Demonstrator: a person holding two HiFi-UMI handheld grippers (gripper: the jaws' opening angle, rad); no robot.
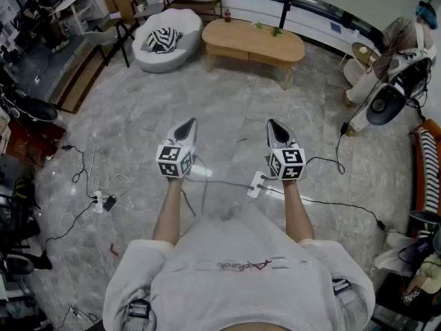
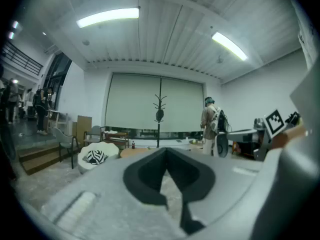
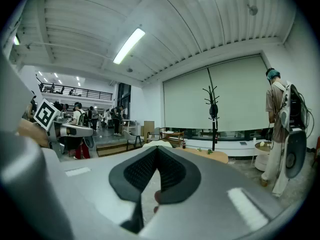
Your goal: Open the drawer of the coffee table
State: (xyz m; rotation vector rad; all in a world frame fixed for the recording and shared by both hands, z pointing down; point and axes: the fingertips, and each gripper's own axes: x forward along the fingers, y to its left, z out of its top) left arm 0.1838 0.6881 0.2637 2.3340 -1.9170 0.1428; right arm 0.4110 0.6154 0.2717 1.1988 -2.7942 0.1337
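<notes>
Both grippers, left (image 1: 186, 126) and right (image 1: 277, 128), are closed, empty; my coffee table (image 1: 253, 41) lies well ahead, nearer the right.

Light tan coffee table (image 1: 253, 41), zebra-striped cushion (image 1: 162, 40), white chair (image 1: 187, 32), grey marbled floor (image 1: 138, 129)

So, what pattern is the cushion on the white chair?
Cushion: black and white stripes, head view.
</notes>
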